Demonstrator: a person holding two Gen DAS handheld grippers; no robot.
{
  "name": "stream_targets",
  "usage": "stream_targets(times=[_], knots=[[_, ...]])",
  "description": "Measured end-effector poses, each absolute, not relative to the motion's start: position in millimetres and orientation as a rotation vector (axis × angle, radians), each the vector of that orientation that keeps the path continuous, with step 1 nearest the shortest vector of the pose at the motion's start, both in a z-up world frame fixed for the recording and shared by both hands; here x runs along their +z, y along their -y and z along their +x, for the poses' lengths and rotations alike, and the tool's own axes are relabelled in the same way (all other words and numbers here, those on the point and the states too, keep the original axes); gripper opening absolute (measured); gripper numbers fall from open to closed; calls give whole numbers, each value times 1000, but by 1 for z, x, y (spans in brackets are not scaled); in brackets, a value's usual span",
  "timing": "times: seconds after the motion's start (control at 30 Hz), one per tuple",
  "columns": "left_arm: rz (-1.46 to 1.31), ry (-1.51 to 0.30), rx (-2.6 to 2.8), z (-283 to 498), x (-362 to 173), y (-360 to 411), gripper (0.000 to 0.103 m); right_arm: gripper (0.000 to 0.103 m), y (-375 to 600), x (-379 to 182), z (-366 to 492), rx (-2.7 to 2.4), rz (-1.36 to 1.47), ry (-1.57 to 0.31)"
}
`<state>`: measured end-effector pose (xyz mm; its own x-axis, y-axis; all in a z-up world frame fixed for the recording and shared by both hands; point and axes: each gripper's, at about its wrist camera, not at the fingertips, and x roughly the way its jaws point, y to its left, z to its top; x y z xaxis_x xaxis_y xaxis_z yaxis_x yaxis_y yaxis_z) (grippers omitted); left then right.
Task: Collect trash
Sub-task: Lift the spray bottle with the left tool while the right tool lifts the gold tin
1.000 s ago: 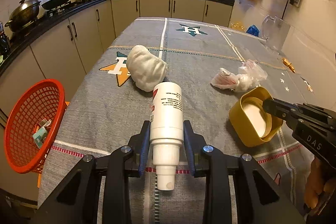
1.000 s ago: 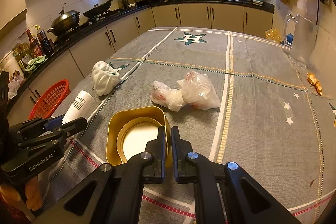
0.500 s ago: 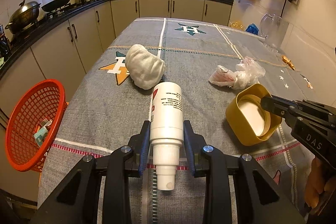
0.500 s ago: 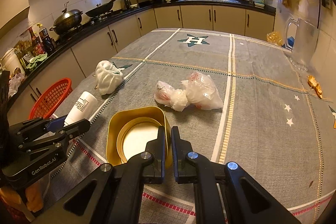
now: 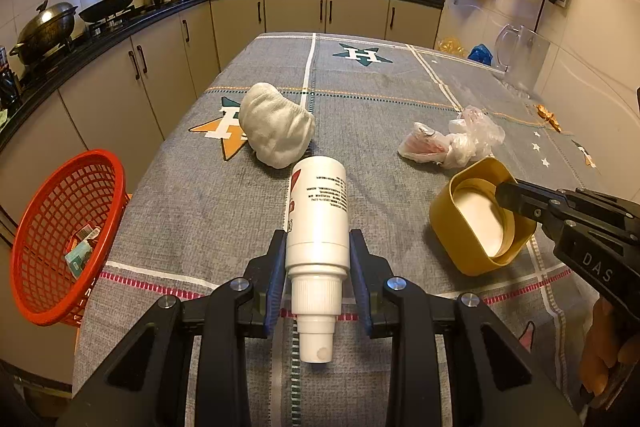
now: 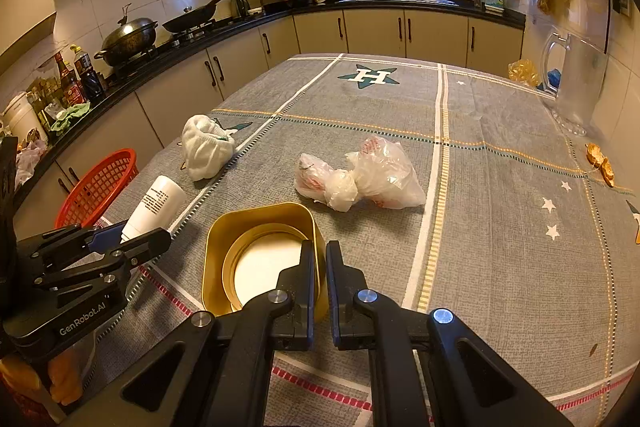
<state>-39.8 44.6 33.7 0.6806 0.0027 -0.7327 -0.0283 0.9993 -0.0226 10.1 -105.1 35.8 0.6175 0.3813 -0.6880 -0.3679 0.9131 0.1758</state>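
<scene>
Currently, both grippers are loaded and no item is being released. The left gripper (image 5: 318, 267) is clamped on the white bottle (image 5: 318, 223): its pads press the bottle's shoulder from both sides, the cap end points back toward the camera and the body projects forward over the tablecloth (image 5: 200, 211). The right gripper (image 6: 318, 267) has its jaws drawn nearly together on the near wall of the yellow container (image 6: 260, 247), one finger inside the wall and one outside; the container tips toward the camera, apparently raised off the cloth. Judged from the layout, collection is at an early stage. The red basket (image 5: 60, 235), standing off the table's left edge, holds only a few small scraps. Both held items remain to be carried there. Farther out on the cloth, the crumpled plastic bags (image 6: 360, 179) and the white cloth bundle (image 5: 276, 131) lie untouched, well apart from either gripper.
</scene>
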Motion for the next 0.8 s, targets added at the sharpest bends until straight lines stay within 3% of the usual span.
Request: stream_targets(times=[0.8], knots=[[-48,-779,33,-61,51,-56,29,7,102,48,-3,434,56,-773]])
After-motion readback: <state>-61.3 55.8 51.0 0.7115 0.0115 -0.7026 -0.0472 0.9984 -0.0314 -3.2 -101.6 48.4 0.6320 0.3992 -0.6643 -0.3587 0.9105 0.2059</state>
